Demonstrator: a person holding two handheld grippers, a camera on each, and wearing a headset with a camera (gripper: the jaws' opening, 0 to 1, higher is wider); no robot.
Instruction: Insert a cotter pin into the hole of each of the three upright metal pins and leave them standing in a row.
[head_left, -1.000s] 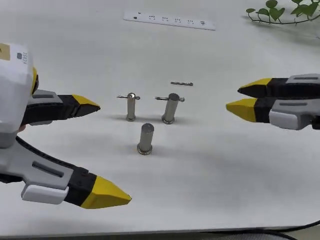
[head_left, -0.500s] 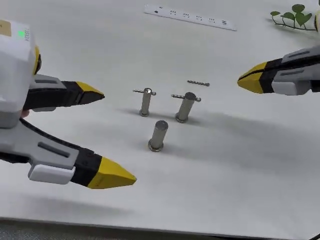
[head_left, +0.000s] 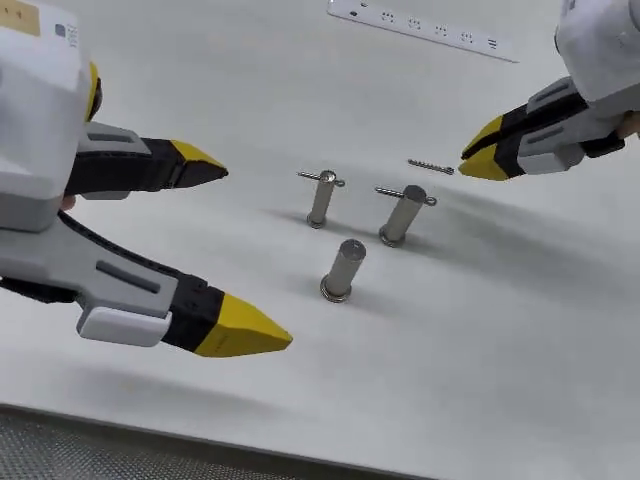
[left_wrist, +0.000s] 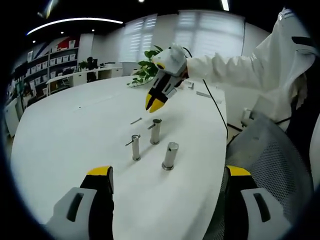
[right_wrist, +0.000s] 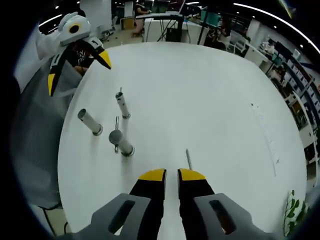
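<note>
Two of the three upright metal pins are judged finished. The far-left pin (head_left: 320, 203) and the far-right pin (head_left: 400, 218) are each crossed near the top by one of the fitted cotter pins (head_left: 405, 193). The near pin (head_left: 342, 272) stands on the white table (head_left: 500, 340) in front of the gap between the other two, and no cotter pin is seen in it.

A loose cotter pin (head_left: 430, 166) lies flat on the table beyond the far-right pin. It is just ahead of the right gripper (right_wrist: 171, 176), whose jaws are drawn to a narrow gap with nothing held between them. The left gripper (head_left: 235, 250) is held spread wide and empty at the near left, apart from the pins.

About two thirds of the task is judged done. The loose cotter pin remains to be picked up and threaded through the near pin. That pin probably also has to be brought into line, since the three stand as a triangle rather than a row.
</note>
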